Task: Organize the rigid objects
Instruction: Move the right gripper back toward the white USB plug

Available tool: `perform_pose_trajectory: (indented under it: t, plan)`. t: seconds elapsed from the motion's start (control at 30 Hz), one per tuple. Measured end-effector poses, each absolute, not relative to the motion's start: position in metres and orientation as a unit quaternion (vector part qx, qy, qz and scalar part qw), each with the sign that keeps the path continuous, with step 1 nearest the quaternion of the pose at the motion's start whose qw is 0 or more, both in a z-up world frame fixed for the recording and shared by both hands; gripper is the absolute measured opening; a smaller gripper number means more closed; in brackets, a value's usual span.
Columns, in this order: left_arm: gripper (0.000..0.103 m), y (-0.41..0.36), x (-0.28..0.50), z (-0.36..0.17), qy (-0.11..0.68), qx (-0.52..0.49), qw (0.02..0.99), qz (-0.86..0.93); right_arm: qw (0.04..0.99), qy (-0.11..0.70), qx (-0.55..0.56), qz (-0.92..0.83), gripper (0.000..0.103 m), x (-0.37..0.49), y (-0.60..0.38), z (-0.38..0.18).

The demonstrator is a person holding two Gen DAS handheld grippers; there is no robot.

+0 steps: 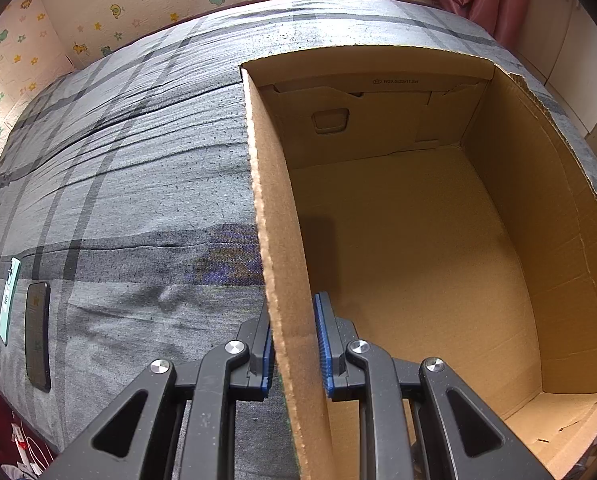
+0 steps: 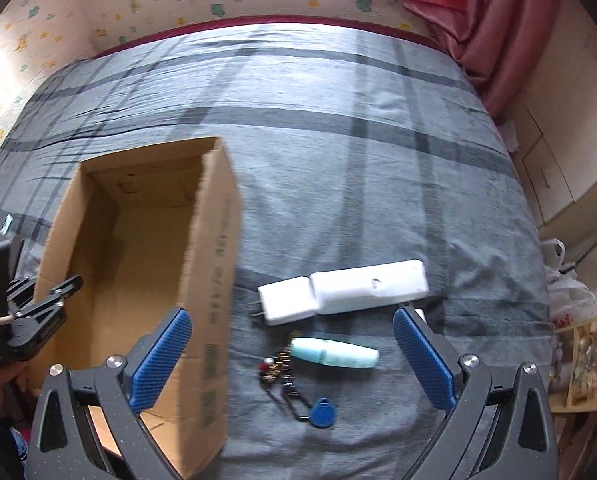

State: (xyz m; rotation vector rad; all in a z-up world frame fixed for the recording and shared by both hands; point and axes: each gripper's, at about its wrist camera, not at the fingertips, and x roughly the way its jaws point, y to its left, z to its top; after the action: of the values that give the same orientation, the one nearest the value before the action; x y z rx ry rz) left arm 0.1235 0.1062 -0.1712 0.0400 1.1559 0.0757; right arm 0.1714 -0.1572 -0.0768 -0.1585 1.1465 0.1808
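Jaws of the left gripper (image 1: 294,354) are clamped on the near wall of the open brown cardboard box (image 1: 418,240), one blue ribbed pad outside the wall and one inside. That pinch most likely steadies the box on the soft bed, so it will not slide or tip when things are dropped into it. Its floor, as far as the left wrist view shows, is bare.

Jaws of the right gripper (image 2: 292,354) stand spread wide with nothing pressed between the pads. They hang above a small cluster of rigid objects just beside the box's right wall: a mint-green cylindrical tube (image 2: 334,353), a bunch of dark keys on a ring with a round blue plastic tag (image 2: 322,412), a white square plug adapter (image 2: 286,306) and, touching it, a longer white rectangular block (image 2: 368,286). The wide spread probably suits a grab at the tube, which lies nearest the middle of the gap.

All of this lies on a grey checked bedsheet (image 2: 338,140). On the box's far side lie a dark phone (image 1: 38,336) and a mint-green phone case (image 1: 9,300), well apart from the cluster.
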Motion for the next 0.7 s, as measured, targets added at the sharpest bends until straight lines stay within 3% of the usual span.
perform_pose_trajectory:
  t: [0.7]
  plan:
    - [0.02,0.104,0.125,-0.171,0.547,0.023,0.836,0.04,0.806,0.591,-0.041,-0.002,0.103,0.216,-0.27,-0.167]
